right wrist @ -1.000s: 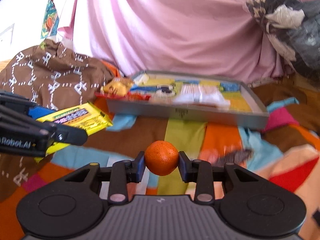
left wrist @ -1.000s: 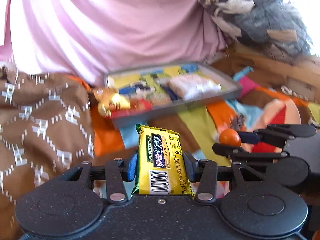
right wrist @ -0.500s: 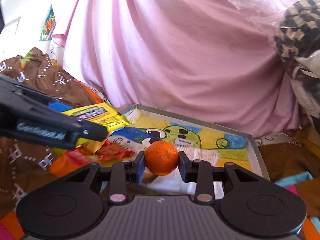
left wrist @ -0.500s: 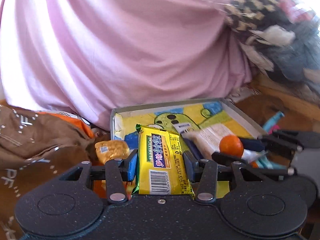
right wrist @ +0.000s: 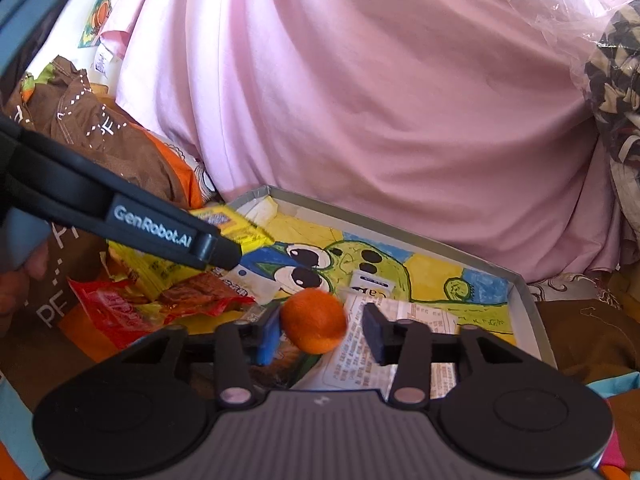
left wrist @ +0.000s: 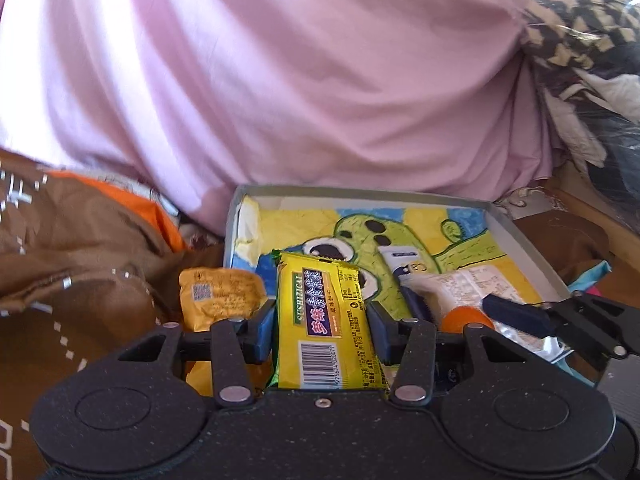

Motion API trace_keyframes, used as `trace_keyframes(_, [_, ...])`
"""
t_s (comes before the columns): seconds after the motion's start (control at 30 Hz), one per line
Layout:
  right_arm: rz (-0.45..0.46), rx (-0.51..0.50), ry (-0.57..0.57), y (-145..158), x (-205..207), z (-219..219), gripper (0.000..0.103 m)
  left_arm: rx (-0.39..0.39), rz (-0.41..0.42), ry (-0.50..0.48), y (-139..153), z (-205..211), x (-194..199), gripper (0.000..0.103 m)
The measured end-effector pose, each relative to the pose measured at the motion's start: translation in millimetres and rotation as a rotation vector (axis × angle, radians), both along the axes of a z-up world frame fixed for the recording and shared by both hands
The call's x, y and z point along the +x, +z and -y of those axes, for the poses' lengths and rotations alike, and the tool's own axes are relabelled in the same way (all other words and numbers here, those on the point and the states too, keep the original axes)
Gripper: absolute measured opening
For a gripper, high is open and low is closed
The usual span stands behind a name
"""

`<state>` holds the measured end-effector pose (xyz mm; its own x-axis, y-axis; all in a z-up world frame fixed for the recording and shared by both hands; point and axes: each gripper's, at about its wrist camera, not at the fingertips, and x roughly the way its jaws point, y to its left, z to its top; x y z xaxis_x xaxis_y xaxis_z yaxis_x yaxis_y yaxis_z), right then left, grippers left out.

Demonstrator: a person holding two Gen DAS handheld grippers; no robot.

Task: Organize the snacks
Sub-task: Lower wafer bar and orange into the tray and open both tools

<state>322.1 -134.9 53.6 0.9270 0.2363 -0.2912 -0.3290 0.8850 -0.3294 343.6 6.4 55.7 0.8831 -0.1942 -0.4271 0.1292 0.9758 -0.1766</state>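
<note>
Left gripper (left wrist: 322,326) clamping yellow snack pack (left wrist: 326,324), right gripper (right wrist: 320,330) parted, orange (right wrist: 314,320) loose, over tray (right wrist: 520,280).

The yellow wafer packet (left wrist: 326,320) stands lengthwise, barcode end nearest the camera, pinched at both long edges by the left gripper (left wrist: 322,326) over the near-left part of the grey tray (left wrist: 516,236). The orange (right wrist: 314,320) sits between the spread pads of the right gripper (right wrist: 320,330), against the left pad and apart from the right (slightly blurred). A white sachet (right wrist: 400,332) lies flat on the tray's cartoon liner; red packets (right wrist: 160,304) lie at its left edge.
</note>
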Motion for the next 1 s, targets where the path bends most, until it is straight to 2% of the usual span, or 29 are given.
trace_keyframes(0.03, [0.002,0.002,0.003,-0.4,-0.5,-0.1,0.061,-0.017,-0.007,0.011,-1.1,-2.2,0.9,0.052])
trace_keyframes(0.13, [0.028,-0.001,-0.003,-0.2,-2.9,0.0,0.069,-0.046,-0.009,0.033,-1.2,-7.0,0.2,0.067])
trace_keyframes(0.2, [0.043,0.005,-0.008,1.1,-4.9,1.4,0.078,-0.056,0.005,0.039,0.5,-9.1,-2.1,0.071])
trace_keyframes(0.33, [0.075,0.026,-0.030,5.5,-11.4,6.8,0.087,-0.060,0.040,0.048,7.9,-9.2,-9.5,0.083])
trace_keyframes(0.43, [0.097,0.040,-0.044,10.2,-16.7,11.4,0.093,-0.069,0.066,0.059,13.8,-8.9,-17.3,0.090])
trace_keyframes(0.57, [0.142,0.070,-0.071,19.8,-26.5,19.8,0.103,-0.071,0.096,0.074,22.6,-7.0,-27.6,0.092])
trace_keyframes(0.67, [0.178,0.090,-0.087,28.5,-34.8,25.9,0.103,-0.068,0.124,0.098,28.2,-5.9,-37.3,0.101])
trace_keyframes(1.0, [0.263,0.182,-0.141,49.1,-67.8,58.4,0.103,-0.080,0.191,0.128,39.3,-5.7,-76.8,0.102])
